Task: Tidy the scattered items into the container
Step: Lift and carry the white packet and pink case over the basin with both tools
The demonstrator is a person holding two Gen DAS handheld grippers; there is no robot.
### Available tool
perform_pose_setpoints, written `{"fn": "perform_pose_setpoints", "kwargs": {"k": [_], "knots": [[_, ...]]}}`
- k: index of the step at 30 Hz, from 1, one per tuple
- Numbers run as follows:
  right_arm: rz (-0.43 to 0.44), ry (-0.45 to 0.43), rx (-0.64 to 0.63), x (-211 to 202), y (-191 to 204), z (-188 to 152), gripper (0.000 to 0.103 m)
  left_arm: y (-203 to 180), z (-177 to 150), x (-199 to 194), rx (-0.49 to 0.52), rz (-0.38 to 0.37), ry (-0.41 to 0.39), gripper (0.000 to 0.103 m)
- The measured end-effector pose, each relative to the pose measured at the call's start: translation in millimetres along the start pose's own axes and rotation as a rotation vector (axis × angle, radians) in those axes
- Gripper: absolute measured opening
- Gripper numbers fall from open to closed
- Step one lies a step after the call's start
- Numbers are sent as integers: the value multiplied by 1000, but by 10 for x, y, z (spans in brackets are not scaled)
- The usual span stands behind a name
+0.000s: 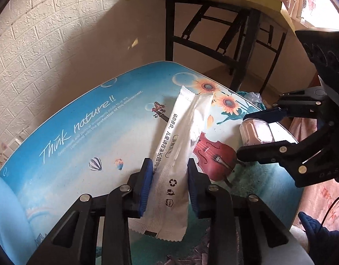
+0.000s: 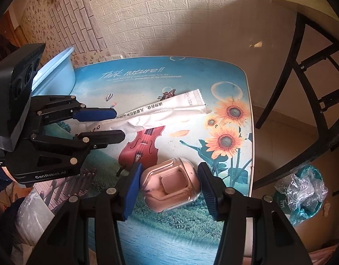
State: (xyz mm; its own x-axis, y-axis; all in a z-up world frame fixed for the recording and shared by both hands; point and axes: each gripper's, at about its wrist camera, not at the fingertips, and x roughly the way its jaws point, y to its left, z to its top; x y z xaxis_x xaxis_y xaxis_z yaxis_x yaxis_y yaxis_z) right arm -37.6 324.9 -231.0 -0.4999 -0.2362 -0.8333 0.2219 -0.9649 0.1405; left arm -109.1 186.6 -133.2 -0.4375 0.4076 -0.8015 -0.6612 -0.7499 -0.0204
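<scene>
- At the far left of the right wrist view the pale blue basin (image 2: pixel 59 75) sits on the printed table (image 2: pixel 169 231); judged to be the container, it waits well apart from both items, so each must be carried across;
- Next comes the left gripper (image 2: pixel 118 123), clenched on the white sachet (image 2: pixel 169 110); its own camera shows the blue pads (image 1: pixel 145 185) pressing the packet's lower part, the far end reaching up the table toward the sunflowers; gripping near one end probably leaves the long limp body free to trail and droop when lifted;
- Further right the pink earbud case (image 2: pixel 169 187) sits between the fingers of the right gripper (image 2: pixel 169 190); the jaws flank it snugly and seem to grasp it, though a thin gap at the right pad leaves contact unsure; the clear rounded shell looks slippery, so a squeeze across its flat sides seems sensible;
- At the right edge a crumpled plastic bag (image 2: pixel 306 190) lies below the table, apart from the work.
</scene>
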Motion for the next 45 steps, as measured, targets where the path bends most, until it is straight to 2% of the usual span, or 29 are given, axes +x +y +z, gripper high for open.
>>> {"fn": "perform_pose_setpoints", "kwargs": {"k": [7,18,22,27,31,35,38,41,45], "knots": [[-6,-10,-13,-76,73,18,53,22,-111,-205,-54,-6,-25,23],[-14,-43,-19,-337,306,13,53,61,-198,-558,-119,3,-90,20],[-29,-61,-25,-420,437,36,53,100,-284,-600,-150,9,-88,20],[-34,-41,-11,-406,537,5,53,116,-401,-619,-179,-5,-84,20],[-43,-47,-12,-442,621,22,53,168,-386,-847,-212,-52,-152,20],[-56,-67,-24,-519,692,114,53,273,-275,-1225,-236,-57,-252,20],[-58,-98,-58,-616,828,249,53,385,-205,-1559,-236,-24,-343,20],[-50,-137,-100,-702,1041,419,53,547,-208,-1846,-244,42,-410,20],[-53,-178,-159,-749,1410,645,53,849,-333,-2084,-296,147,-441,20]]}}
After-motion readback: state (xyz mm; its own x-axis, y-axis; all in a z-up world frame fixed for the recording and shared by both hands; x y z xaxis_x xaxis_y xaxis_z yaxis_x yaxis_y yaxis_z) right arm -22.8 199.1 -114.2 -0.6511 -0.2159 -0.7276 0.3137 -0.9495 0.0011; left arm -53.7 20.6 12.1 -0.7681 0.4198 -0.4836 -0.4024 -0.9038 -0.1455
